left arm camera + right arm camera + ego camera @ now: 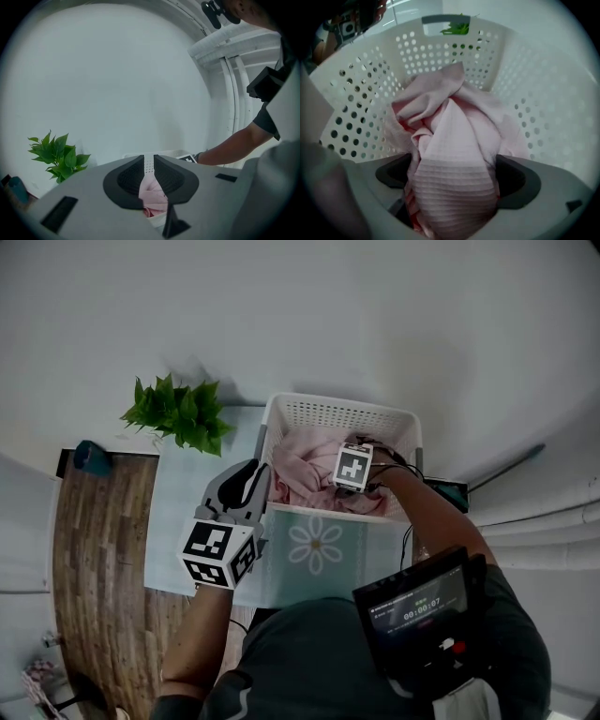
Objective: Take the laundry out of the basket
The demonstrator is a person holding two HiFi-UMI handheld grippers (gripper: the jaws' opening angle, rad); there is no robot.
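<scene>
A white perforated laundry basket (375,415) stands on the table, and crumpled pink laundry (302,474) lies inside it. My right gripper (454,176) is down in the basket with its jaws wide apart. A bulging fold of the pink laundry (450,140) fills the space between them. Its marker cube (353,467) shows above the clothes. My left gripper (251,482) hovers outside the basket's left wall (265,432). Its jaws are only slightly apart and hold nothing. Through that gap (149,164) I see pink laundry (153,194) and the basket's rim.
A green potted plant (178,413) stands left of the basket. A pale teal cloth with a flower print (317,545) covers the table in front. Wooden floor (98,540) lies to the left, and a screen device (422,606) hangs at the person's chest.
</scene>
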